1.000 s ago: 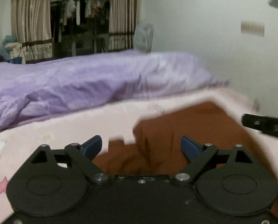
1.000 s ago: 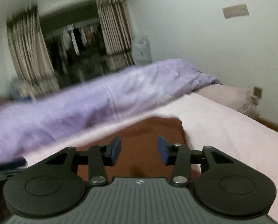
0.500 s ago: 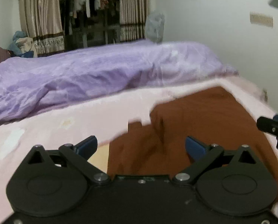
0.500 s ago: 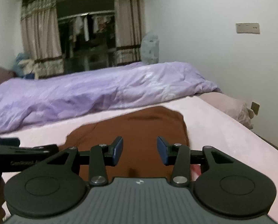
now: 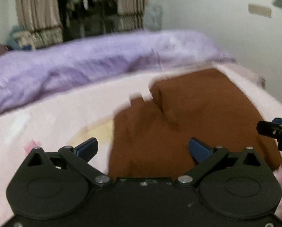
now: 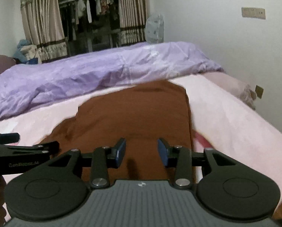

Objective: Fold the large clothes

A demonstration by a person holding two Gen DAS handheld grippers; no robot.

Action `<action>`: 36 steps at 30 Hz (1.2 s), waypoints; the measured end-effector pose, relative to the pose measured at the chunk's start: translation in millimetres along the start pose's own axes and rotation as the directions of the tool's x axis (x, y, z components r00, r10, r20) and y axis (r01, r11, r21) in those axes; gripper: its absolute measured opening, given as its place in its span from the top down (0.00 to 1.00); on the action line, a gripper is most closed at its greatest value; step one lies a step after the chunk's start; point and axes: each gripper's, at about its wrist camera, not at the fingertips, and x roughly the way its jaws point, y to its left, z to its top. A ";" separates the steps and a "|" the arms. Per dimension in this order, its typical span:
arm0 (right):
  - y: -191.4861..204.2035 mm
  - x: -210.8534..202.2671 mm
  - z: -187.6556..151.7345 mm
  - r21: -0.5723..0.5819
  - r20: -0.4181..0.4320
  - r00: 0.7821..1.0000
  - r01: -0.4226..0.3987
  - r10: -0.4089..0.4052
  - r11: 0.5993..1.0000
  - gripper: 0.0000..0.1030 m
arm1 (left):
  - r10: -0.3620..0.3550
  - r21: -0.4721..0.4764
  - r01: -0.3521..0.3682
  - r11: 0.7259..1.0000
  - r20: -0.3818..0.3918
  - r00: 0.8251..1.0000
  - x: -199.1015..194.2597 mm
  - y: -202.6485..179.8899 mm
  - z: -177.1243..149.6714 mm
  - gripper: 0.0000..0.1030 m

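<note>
Left gripper (image 5: 142, 149): blue-padded jaws spread wide apart, nothing between the pads. They have just been opening over the last second and now stand at their widest. View is motion-blurred.

Right gripper (image 6: 141, 151): jaws part-way apart, nothing clamped; the pads hang clear above the cloth.

Large rust-brown fabric garment (image 6: 133, 111): lies spread flat on the pale pink bed sheet (image 6: 226, 117), directly ahead of and beneath both grippers. In the right wrist view its right edge runs straight, just right of the right-hand pad; its far edge stops near the crumpled lilac duvet (image 6: 106, 71). In the left wrist view the garment (image 5: 188, 117) fills the space from between the pads over to the right, with a fold ridge and a stepped edge ahead of the jaws; the left pad sits over bare sheet (image 5: 55, 113).

Each gripper shows at the edge of the other's view, close alongside. Curtains (image 6: 42, 24) hang beyond the duvet.
</note>
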 end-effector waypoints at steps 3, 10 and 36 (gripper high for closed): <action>-13.4 40.1 -30.6 0.035 -0.106 0.994 -0.014 0.018 0.999 0.52 | -0.006 0.011 0.008 1.000 -0.125 0.992 38.8 -6.0 -17.9 0.00; -5.6 4.2 -4.2 0.003 -0.058 0.998 0.021 -0.021 1.000 0.10 | 0.038 0.054 -0.033 0.998 -0.096 0.995 -16.9 -12.6 3.2 0.00; -9.2 -103.1 -57.2 -0.028 -0.099 0.991 0.089 -0.091 0.996 0.03 | 0.004 0.025 -0.003 1.000 -0.049 0.999 -157.8 -57.3 -58.9 0.00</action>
